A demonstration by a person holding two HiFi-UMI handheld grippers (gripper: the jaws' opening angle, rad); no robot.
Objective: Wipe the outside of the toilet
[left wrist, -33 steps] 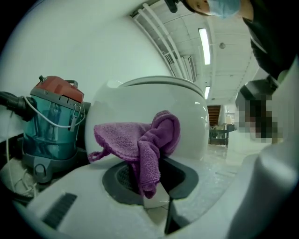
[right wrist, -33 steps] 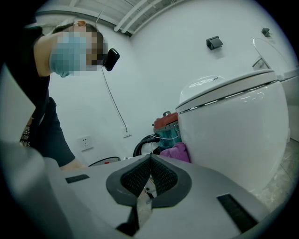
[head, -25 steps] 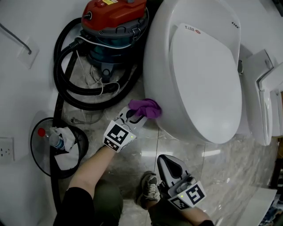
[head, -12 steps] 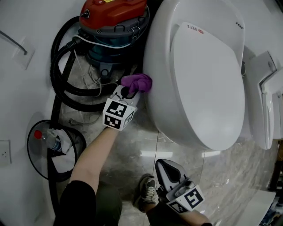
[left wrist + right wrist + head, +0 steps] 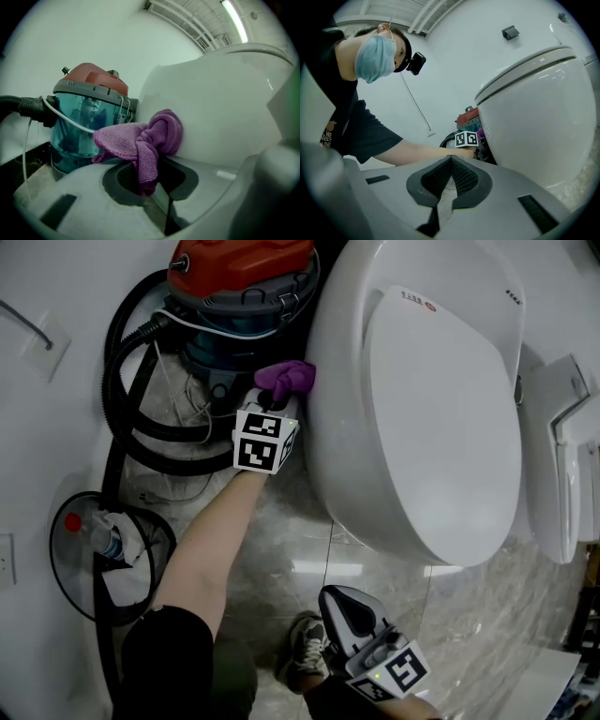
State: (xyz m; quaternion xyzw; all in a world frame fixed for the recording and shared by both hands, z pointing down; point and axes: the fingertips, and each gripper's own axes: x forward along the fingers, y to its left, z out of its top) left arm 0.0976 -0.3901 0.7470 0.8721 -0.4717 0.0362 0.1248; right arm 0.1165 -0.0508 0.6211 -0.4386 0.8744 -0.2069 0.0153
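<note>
Purple cloth [image 5: 286, 379], pinched by the left gripper [image 5: 275, 401], pressed the toilet [image 5: 347, 381] on its left for wiping; right gripper [image 5: 343, 602] idle, jaws together.

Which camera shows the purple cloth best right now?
Left gripper view: the cloth fills the centre, pinched in the jaws, pressed against the toilet. Head view shows a small bunch; right gripper view, a distant sliver.
</note>
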